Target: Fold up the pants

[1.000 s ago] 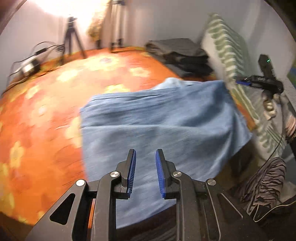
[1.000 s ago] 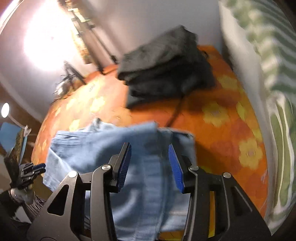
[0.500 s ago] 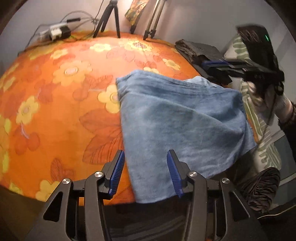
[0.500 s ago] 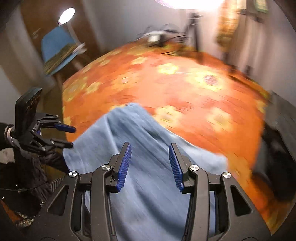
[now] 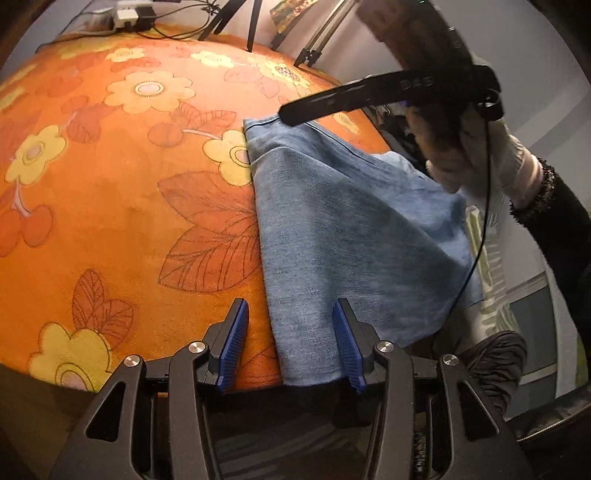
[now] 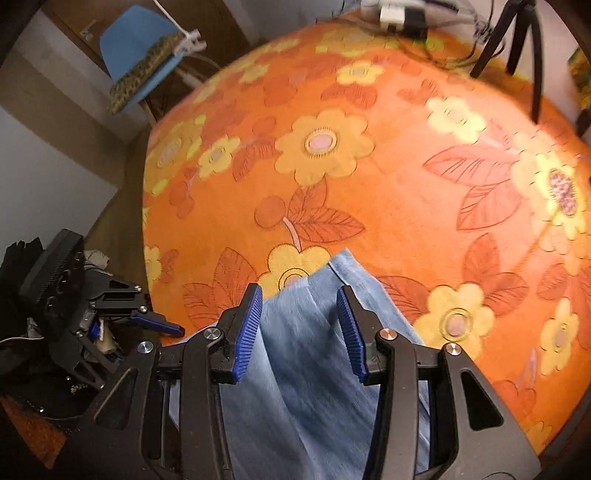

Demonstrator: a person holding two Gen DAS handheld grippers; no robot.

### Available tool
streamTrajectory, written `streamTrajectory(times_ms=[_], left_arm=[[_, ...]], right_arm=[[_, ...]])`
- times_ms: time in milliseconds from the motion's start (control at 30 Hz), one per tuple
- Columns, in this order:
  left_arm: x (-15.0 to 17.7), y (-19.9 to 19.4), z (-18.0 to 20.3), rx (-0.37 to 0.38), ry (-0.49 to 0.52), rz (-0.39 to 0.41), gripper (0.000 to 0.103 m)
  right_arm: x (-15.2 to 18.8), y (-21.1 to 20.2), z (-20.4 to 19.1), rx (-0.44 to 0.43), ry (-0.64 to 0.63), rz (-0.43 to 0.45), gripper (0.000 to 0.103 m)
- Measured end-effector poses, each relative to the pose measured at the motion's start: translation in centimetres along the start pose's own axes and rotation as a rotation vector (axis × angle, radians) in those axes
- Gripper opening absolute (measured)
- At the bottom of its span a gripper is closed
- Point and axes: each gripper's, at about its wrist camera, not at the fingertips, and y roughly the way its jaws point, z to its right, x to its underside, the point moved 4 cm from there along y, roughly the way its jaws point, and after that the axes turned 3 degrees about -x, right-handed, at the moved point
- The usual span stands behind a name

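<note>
1. The left gripper [image 5: 289,345] hangs over the near edge of the bed, jaws apart with nothing clamped; they have just been opening, and the near end of the pants lies below the gap.
2. The right gripper [image 6: 300,332] also stands apart, empty, above the cloth.
3. The pants [image 5: 343,229], folded blue denim, lie flat on the orange flowered bedspread [image 5: 122,192] at its near right side.
4. Their long axis runs from the near edge away toward the far hem, leaning slightly left in the left wrist view.
5. Beyond, tripod legs [image 5: 251,26] stand by the wall.
</note>
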Motion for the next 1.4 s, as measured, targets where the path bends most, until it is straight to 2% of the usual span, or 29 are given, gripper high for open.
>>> streamTrajectory(times_ms=[67,100,133,167,200,233,367,467,567,633,800,1000,1033,1100,1133,1267,1400], left_arm=[[0.2,0.0,0.1,0.023,-0.006,-0.009,0.044],[0.3,0.0,0.3,0.022,0.004,-0.01,0.044],[0.5,0.1,0.6,0.022,0.024,-0.012,0.043],[0.6,0.0,0.8,0.02,0.034,-0.011,0.038],[0.7,0.0,1.0,0.022,0.041,-0.01,0.029],[0.7,0.0,1.1,0.022,0.049,-0.01,0.025],[0.6,-0.5,1.6,0.024,0.069,0.014,0.012],[0.5,-0.7,2.0,0.02,0.09,0.028,0.01],[0.5,-0.6,2.2,0.004,0.111,0.031,0.01],[0.5,-0.4,2.3,0.002,0.107,0.03,0.01],[0.5,-0.2,2.5,0.001,0.108,0.031,0.01],[0.4,-0.3,2.4,0.004,0.1,0.034,0.01],[0.4,-0.4,2.4,0.005,0.1,0.035,0.01],[0.4,-0.5,2.4,0.011,0.097,0.039,0.009],[0.3,-0.7,2.4,0.016,0.096,0.04,0.009],[0.6,-1.2,2.8,0.025,0.118,0.06,0.007],[0.7,-1.1,3.1,0.026,0.129,0.06,0.006]], right_arm=[[-0.1,1.0,-0.3,-0.007,-0.002,-0.036,0.044],[-0.1,1.2,-0.5,-0.01,-0.008,-0.05,0.041],[0.1,1.6,-0.8,-0.002,-0.019,-0.066,0.03],[0.2,1.8,-1.0,0.01,-0.026,-0.071,0.025],[0.3,1.8,-1.2,0.022,-0.033,-0.07,0.017],[0.5,1.8,-1.5,0.035,-0.04,-0.067,0.012],[0.6,0.7,-2.5,0.085,-0.073,-0.043,0.01],[0.7,0.3,-3.0,0.119,-0.093,-0.047,0.009],[1.0,0.7,-3.7,0.193,-0.174,-0.083,0.009],[0.7,0.7,-3.5,0.225,-0.174,-0.096,0.022],[-0.5,0.8,-2.4,0.156,-0.11,-0.088,0.023],[-0.5,3.4,-1.4,0.142,-0.071,-0.169,0.023],[-0.5,3.6,-1.8,0.128,-0.076,-0.17,0.019],[-0.4,3.4,-2.8,0.178,-0.121,-0.135,0.007],[-0.5,3.0,-3.3,0.206,-0.137,-0.116,0.005],[-1.1,0.1,-4.4,0.247,-0.134,-0.018,0.003],[-2.5,-4.0,-3.7,0.322,-0.109,0.115,0.0]])
